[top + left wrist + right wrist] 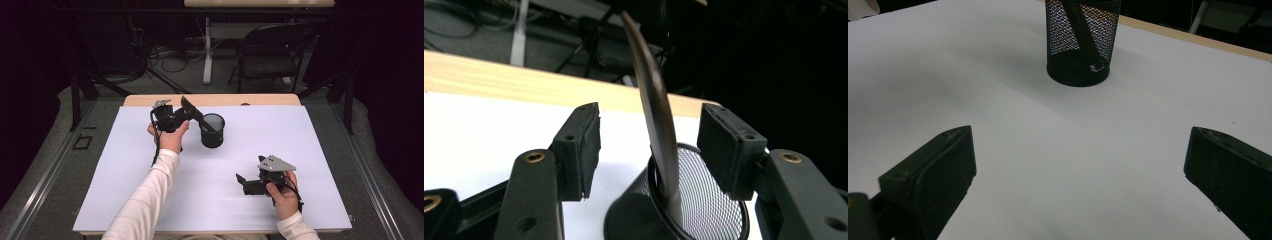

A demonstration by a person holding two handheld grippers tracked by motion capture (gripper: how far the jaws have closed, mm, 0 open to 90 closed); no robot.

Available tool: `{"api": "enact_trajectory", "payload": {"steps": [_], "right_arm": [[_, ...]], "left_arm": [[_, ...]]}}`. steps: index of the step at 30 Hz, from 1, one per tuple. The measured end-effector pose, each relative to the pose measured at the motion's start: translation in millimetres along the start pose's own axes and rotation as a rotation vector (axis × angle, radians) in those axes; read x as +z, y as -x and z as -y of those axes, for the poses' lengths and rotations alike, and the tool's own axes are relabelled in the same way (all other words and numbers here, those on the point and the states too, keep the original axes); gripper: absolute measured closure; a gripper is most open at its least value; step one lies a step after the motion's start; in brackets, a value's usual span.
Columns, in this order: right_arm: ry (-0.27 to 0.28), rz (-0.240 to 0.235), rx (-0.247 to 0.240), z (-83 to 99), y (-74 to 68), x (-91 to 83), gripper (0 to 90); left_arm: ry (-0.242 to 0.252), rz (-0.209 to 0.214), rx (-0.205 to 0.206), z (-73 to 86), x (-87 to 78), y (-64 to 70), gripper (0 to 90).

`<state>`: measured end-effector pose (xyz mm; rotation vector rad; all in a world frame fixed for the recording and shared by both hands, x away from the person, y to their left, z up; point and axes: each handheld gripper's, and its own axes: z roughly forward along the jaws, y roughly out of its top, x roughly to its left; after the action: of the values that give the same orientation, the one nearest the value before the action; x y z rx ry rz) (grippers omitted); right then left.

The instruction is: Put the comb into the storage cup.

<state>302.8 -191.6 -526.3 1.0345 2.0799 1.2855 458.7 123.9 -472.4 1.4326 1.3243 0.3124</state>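
Observation:
A black mesh cup (212,134) (714,200) (1080,55) stands on the white sheet, toward the back middle. A dark flat strip (195,111) (656,115) (1080,30) leans in it, its top end tilted to the left. My left gripper (186,116) (649,135) is held up just left of the cup. It is open, with the strip between its pads and a gap on each side. Near the front right, my right gripper (244,183) (1078,165) rests low over the sheet, open and with nothing between its fingers, pointing toward the cup.
The white sheet (125,190) covers most of the wooden table (150,100), whose far edge shows behind the cup. Beyond the table stand a black folding chair (265,52) and a white table leg (207,50), with cables on the floor.

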Motion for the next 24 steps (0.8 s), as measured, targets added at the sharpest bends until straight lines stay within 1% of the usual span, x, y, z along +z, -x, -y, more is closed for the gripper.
{"api": "enact_trajectory", "payload": {"steps": [1, 5, 8, 12, 14, 21, 23, 24], "right_arm": [[0.000, 0.000, 0.001, 0.0, -0.1, 0.0, 0.1], [0.000, -0.001, 0.001, 0.2, 0.0, 0.3, 0.2], [0.000, -0.001, 0.002, 0.3, -0.1, 0.4, 0.2], [-0.001, -0.001, 0.002, 0.3, -0.3, 0.3, 0.3], [-0.002, -0.001, 0.000, 0.3, -0.4, 0.4, 0.3], [-0.002, -0.001, 0.001, 0.4, -0.7, 0.4, 0.3], [-0.002, -0.001, -0.003, 0.4, -0.6, 0.5, 0.3], [-0.002, -0.001, -0.003, 0.5, -0.8, 0.5, 0.3]], "left_arm": [[0.010, -0.001, -0.002, 0.5, -0.4, -0.2, 42.8], [0.018, 0.003, 0.003, 1.1, -2.5, -1.7, 42.6], [0.011, 0.014, -0.005, 1.1, -4.3, -2.5, 42.0], [0.019, 0.027, 0.002, 0.4, -8.1, -3.1, 42.0], [0.009, 0.039, -0.001, 0.6, -9.9, -3.0, 40.8], [0.012, 0.063, 0.022, 1.3, -16.8, -3.6, 37.5], [0.013, 0.061, 0.047, 0.8, -19.8, -3.6, 36.9], [0.015, 0.064, 0.046, 0.7, -21.2, -3.0, 36.9]]}}
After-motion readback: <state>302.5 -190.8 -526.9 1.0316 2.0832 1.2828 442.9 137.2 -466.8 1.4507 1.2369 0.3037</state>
